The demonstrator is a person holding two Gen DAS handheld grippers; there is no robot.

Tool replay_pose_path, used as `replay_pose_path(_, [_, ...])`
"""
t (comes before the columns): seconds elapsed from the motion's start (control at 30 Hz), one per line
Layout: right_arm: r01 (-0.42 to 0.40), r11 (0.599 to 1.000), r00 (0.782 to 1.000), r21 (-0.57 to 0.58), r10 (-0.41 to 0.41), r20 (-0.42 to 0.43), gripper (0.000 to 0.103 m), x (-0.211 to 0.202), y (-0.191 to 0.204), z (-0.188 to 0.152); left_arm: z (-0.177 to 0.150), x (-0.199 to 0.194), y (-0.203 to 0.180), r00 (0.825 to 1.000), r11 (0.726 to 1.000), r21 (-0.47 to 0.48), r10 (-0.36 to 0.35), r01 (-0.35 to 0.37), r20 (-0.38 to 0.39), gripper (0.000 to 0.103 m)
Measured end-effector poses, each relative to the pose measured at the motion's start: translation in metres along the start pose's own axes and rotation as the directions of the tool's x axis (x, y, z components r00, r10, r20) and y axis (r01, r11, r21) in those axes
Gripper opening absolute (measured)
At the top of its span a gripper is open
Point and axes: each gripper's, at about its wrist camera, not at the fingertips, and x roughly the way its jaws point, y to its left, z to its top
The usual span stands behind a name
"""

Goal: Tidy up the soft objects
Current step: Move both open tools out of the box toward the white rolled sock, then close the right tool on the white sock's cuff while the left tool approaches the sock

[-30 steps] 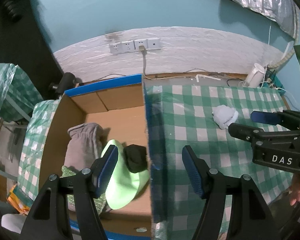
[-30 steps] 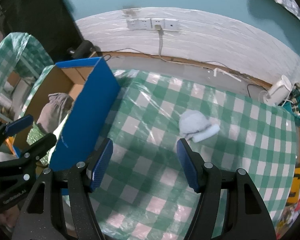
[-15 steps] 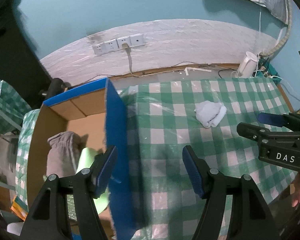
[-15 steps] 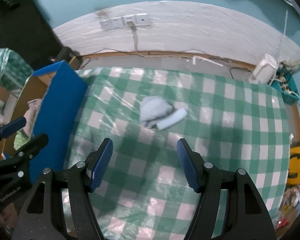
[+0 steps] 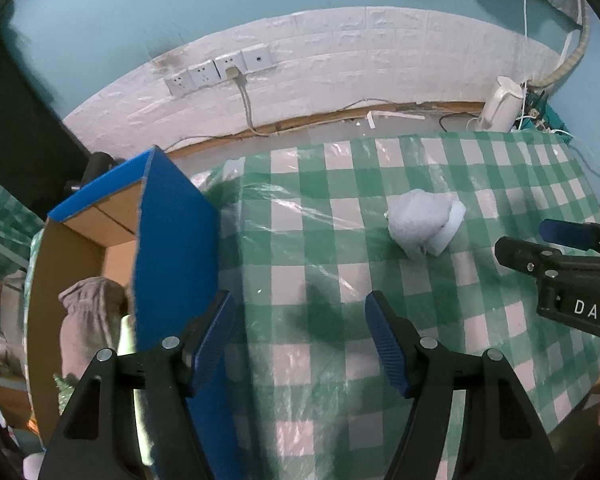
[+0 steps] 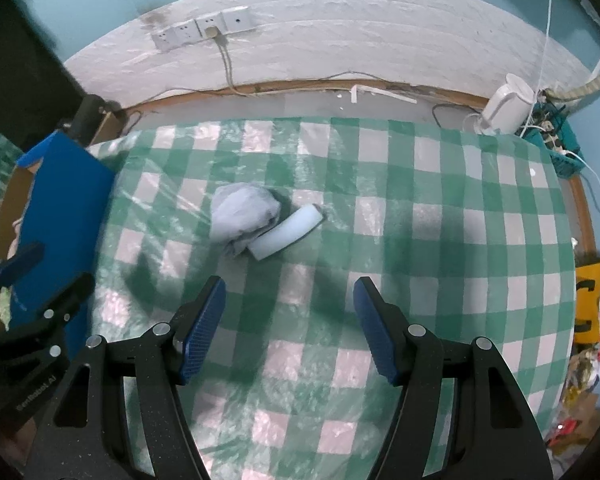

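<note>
since a second ago my view has slid off the blue-edged cardboard box onto the green checked tablecloth; both the left gripper and right gripper gape empty. the pale blue crumpled sock lies on the cloth; a grey knitted garment sits in the box

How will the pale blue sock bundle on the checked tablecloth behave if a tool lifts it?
The pale blue sock bundle looks crumpled and soft, so it would probably sag and squash. Its rolled white cuff may unroll. It seems light.
</note>
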Motion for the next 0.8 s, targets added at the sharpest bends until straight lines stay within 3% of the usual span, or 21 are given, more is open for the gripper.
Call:
replay_pose_path(0.57, [0.050,0.995,0.992,0.082,-0.040,-0.122,0.066,0.064,-0.018,0.036,0.035,0.054,-0.021,0.999,0.997,0.069,-0.014,0.017,-0.047,0.069])
replay_pose_path(0.8, [0.049,0.995,0.990,0.085,-0.037,-0.138,0.066,0.079,-0.009,0.050,0.043,0.060,-0.019,0.998,0.998,0.047,-0.030,0.032,-0.052,0.069])
